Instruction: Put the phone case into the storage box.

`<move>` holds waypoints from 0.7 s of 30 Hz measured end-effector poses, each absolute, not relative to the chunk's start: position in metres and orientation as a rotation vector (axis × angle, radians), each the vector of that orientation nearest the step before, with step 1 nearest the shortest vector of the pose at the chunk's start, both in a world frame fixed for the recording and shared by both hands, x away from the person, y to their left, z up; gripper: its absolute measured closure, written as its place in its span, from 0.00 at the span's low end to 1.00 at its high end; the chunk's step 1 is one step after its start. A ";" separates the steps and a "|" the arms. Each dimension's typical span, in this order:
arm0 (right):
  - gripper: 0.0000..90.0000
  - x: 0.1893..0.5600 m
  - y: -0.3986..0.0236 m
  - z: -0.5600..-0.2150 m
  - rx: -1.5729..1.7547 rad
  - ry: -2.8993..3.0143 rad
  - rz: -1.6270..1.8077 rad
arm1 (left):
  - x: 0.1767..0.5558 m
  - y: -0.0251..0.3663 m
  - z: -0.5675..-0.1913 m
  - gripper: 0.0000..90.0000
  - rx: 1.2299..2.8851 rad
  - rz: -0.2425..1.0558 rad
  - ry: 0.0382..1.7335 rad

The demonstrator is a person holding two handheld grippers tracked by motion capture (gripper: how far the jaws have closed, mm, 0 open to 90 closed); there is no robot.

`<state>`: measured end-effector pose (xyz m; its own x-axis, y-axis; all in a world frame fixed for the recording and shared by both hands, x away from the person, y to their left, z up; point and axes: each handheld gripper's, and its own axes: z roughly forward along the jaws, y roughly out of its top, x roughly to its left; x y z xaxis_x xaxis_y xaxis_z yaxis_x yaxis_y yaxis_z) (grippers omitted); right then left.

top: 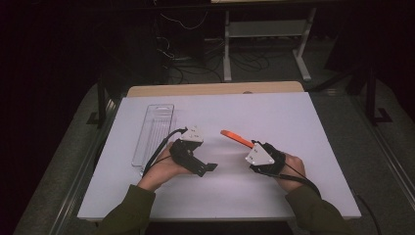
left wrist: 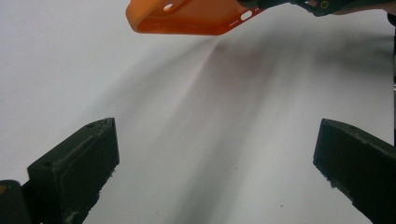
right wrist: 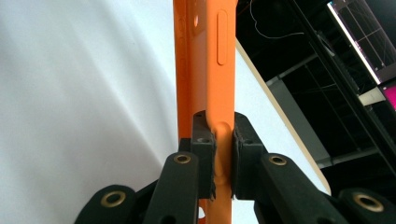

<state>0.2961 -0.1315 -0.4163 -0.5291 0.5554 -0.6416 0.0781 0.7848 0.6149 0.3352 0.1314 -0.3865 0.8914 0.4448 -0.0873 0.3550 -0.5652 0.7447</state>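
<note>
Clearly the orange phone case (right wrist: 205, 70) is a light, bendy thing: a thin silicone-looking shell with button bumps and cut-outs along its side wall, so it probably flexes and sags if held far from its middle. It hangs above the white table (top: 293, 117), edge-on, gripped near one end and sticking out up and to the left toward the table's centre. The rubbery skin should grip well against the pads, so slipping looks unlikely; twisting or folding is the likelier trouble. The side wall is the sensible place to hold, and the free end is what a second grip would want.

The right gripper (right wrist: 223, 154) pinches that wall, its jaws pressed tight on the case with the wall squeezed between them. The right hand (top: 288, 166) sits low over the table, the gripper angled up-left.

The left gripper (top: 208, 167) points right toward the case, jaws spread wide with nothing between them, the bare table under them and the case's free end (left wrist: 187, 18) just ahead and higher. The left hand (top: 164, 169) rests low beside a clear plastic tray (top: 152, 132), which lies flat at the left, well apart from the case.
</note>
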 end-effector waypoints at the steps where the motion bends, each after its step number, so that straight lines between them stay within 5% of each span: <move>1: 0.90 0.297 -0.132 -0.416 0.474 2.062 0.666 | 0.335 0.131 -0.387 0.00 2.225 0.139 0.571; 21: 0.90 0.301 -0.138 -0.411 0.641 2.091 0.798 | 0.335 0.131 -0.387 0.00 2.226 0.141 0.574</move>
